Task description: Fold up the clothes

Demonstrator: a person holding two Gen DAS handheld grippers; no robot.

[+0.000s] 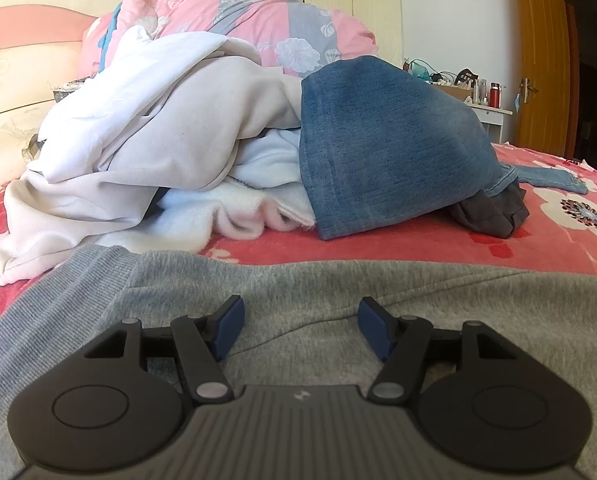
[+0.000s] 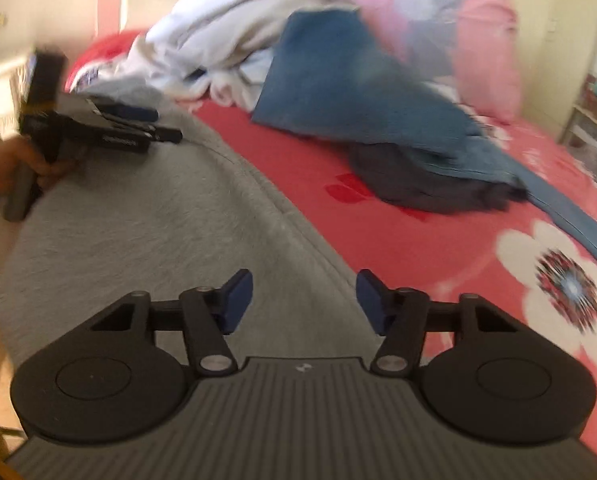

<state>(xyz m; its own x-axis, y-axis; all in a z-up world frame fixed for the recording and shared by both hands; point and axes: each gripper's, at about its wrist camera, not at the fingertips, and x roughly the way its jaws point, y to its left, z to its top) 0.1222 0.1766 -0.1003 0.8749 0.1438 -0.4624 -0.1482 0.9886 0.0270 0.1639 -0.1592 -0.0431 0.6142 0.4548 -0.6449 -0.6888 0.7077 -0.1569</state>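
A grey sweatshirt (image 1: 298, 280) lies spread flat on the red floral bed cover (image 1: 438, 240). My left gripper (image 1: 300, 328) rests low over it, blue pads apart, with only the flat cloth under the gap. The blurred right wrist view shows my right gripper (image 2: 304, 300) open above the edge of the grey sweatshirt (image 2: 158, 220), nothing between its pads. The left gripper (image 2: 166, 124) lies on the cloth at the far left, held by a hand (image 2: 18, 160).
Behind the sweatshirt is a heap of clothes: white garments (image 1: 158, 120), blue jeans (image 1: 378, 152) and a dark grey piece (image 1: 494, 208). A pink floral quilt (image 1: 258, 20) lies behind the heap. A wardrobe (image 1: 350, 0), a cluttered side table (image 1: 486, 108) and a wooden door (image 1: 538, 60) stand beyond.
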